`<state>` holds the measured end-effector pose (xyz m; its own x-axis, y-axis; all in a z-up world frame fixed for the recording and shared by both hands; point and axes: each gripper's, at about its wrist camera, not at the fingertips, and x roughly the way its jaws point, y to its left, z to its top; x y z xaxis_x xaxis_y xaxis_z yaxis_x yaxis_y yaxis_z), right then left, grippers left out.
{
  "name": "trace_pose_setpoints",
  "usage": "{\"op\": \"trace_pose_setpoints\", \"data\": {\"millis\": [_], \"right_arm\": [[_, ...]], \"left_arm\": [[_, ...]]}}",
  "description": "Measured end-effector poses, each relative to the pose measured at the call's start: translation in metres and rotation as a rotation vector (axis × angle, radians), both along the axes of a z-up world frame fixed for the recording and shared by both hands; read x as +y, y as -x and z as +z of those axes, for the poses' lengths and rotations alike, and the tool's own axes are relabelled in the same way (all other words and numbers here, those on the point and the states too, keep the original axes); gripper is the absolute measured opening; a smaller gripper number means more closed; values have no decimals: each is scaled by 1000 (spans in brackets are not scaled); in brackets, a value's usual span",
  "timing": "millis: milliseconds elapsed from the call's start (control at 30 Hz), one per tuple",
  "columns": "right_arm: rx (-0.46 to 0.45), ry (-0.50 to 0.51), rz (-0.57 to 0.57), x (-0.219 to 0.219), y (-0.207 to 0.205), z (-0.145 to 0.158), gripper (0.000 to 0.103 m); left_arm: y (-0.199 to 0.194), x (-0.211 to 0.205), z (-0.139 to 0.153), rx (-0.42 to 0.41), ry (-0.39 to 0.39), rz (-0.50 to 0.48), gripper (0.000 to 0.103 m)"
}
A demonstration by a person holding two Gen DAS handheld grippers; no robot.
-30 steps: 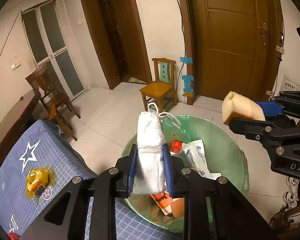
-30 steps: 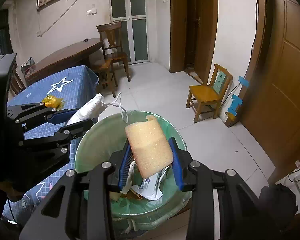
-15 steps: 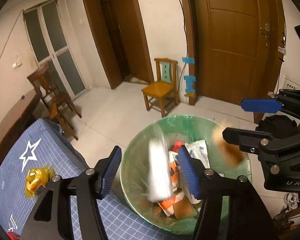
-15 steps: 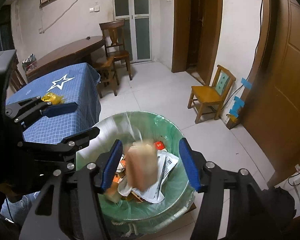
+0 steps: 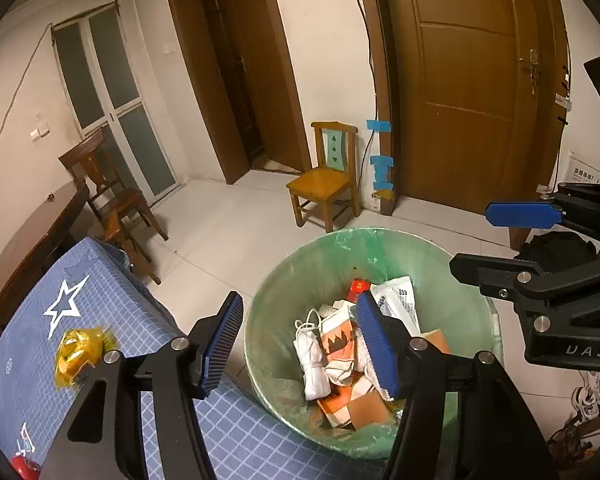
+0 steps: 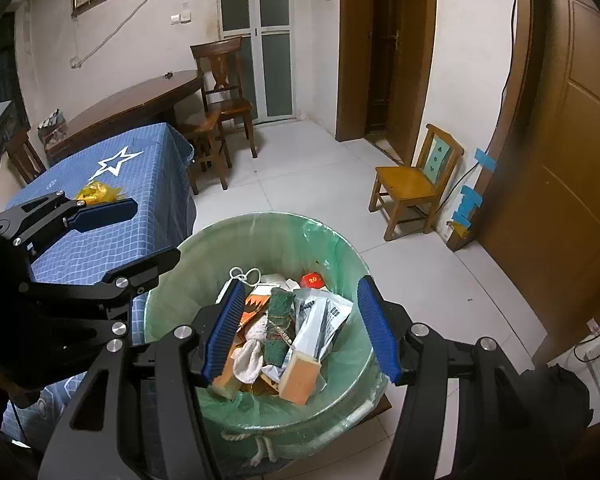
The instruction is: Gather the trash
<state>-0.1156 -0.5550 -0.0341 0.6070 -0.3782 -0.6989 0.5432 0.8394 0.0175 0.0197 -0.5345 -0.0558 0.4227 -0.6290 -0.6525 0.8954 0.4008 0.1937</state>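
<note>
A bin lined with a green bag [image 5: 276, 288] [image 6: 340, 256] stands on the floor beside the blue table. Inside lie a white drawstring bag [image 5: 312, 356], a yellow sponge with a green scouring side [image 6: 300, 376] and mixed paper trash. My left gripper [image 5: 300, 344] is open and empty over the bin's left rim. My right gripper [image 6: 300, 332] is open and empty above the bin. A yellow crumpled wrapper [image 5: 78, 350] [image 6: 96, 192] lies on the blue tablecloth.
The blue checked tablecloth with a white star [image 5: 64, 308] [image 6: 120, 160] covers the table left of the bin. A small wooden chair [image 5: 324, 184] [image 6: 416, 184] stands by the wall. A dark table and chairs [image 6: 220, 96] stand farther back. A red object [image 5: 22, 468] sits at the table's near edge.
Both grippers opened. The white bag fell from the left gripper and the sponge from the right gripper into the bin, where they now lie.
</note>
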Motion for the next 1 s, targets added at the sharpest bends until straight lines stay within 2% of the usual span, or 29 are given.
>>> {"op": "trace_pose_setpoints", "data": {"millis": [100, 133, 200, 233, 333, 633, 767, 1000], "right_arm": [[-6, 34, -19, 10, 8, 3, 56], [-14, 52, -34, 15, 14, 5, 61], [-51, 72, -57, 23, 24, 10, 83], [-84, 81, -75, 29, 33, 13, 87], [-153, 92, -121, 40, 54, 18, 97], [-228, 165, -284, 70, 109, 12, 97], [-207, 186, -337, 84, 124, 7, 97], [-238, 162, -384, 99, 146, 4, 97]], "left_arm": [[7, 10, 1, -22, 8, 2, 61], [8, 13, 2, -25, 13, 5, 61], [12, 24, 4, -21, 31, 11, 66], [14, 30, 5, -22, 43, 17, 71], [24, 46, 10, -35, 77, 22, 76], [77, 103, 17, -22, 152, -30, 96], [103, 119, 16, -33, 149, -57, 96], [130, 146, 18, 13, 211, -51, 97]]}}
